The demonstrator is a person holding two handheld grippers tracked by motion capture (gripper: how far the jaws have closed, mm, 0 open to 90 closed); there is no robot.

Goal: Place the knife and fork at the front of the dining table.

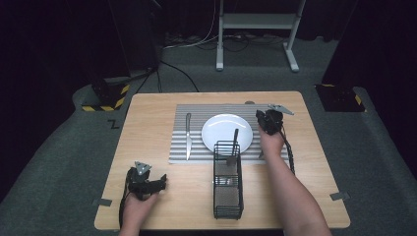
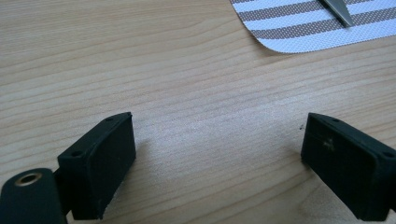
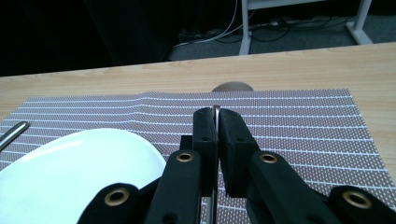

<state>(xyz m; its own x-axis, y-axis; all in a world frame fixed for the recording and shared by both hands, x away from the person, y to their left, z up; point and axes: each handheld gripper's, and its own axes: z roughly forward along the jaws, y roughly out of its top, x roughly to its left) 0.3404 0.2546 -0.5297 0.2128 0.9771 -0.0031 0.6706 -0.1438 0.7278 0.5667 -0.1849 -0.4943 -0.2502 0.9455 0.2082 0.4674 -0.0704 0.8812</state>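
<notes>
Pale wood formed the table [image 1: 147,147], which stood on grey carpet with a dark backdrop behind it. Held upright between the pressed-together jaws of the right gripper [image 3: 215,119] was a thin piece of metal cutlery [image 3: 215,111]; what kind could not be told, though a rounded end [image 3: 232,87] showed past the far edge of the striped placemat [image 3: 299,126]. That gripper [image 1: 269,121] sat over the mat's right part, just beside the white plate [image 1: 221,129].

A black wire caddy [image 1: 227,184] stood near the front of the table, its far end at the plate's near rim, with a fork [image 1: 233,147] leaning out of it over the plate. Left of the plate, a knife [image 1: 188,135] lay on the mat.

Well apart from all this, the left gripper [image 1: 162,181] rested low over bare wood near the front left corner, its jaws wide with nothing between them [image 2: 215,158].
</notes>
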